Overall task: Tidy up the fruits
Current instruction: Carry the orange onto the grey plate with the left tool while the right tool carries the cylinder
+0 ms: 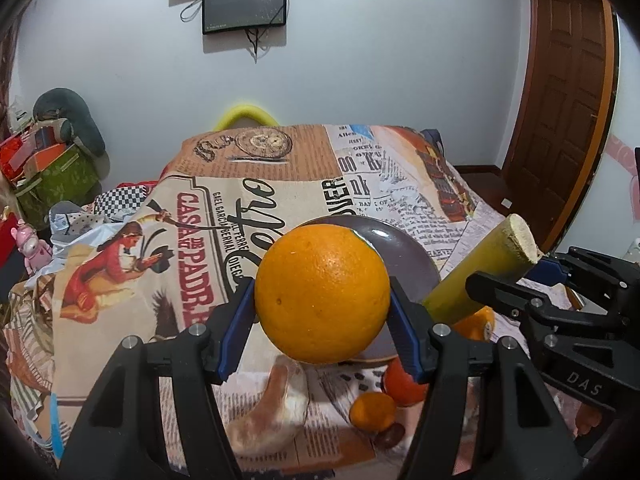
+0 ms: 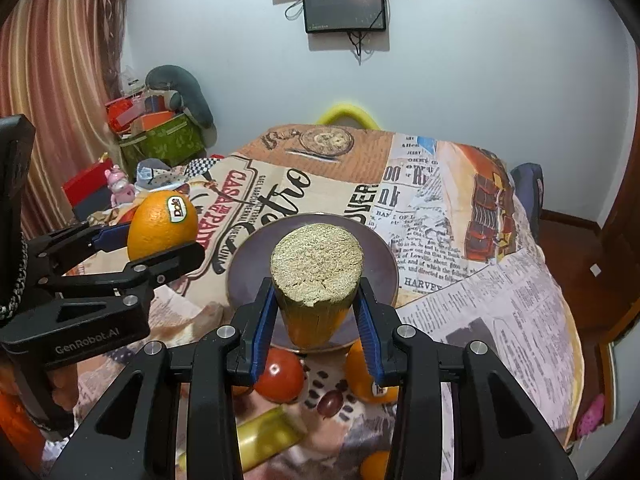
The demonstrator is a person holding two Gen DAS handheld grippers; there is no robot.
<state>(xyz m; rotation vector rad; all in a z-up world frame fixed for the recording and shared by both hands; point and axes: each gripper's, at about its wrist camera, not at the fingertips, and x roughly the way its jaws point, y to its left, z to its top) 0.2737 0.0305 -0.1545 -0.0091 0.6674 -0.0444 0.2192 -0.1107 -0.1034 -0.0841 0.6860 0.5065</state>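
— Holding anything on the left?

— Yes. My left gripper (image 1: 322, 300) is about half open, its blue pads pressed on either side of a big orange (image 1: 322, 294), lifted above the purple plate (image 1: 404, 248).

— And the right?

— My right gripper (image 2: 316, 314) is narrower, clamped on a yellow-green cane stalk (image 2: 316, 280) with its cut end facing up, also over the plate. More fruit lies on the printed cloth (image 2: 480, 300) below: a tomato (image 2: 280, 374) and another orange (image 2: 360, 372).
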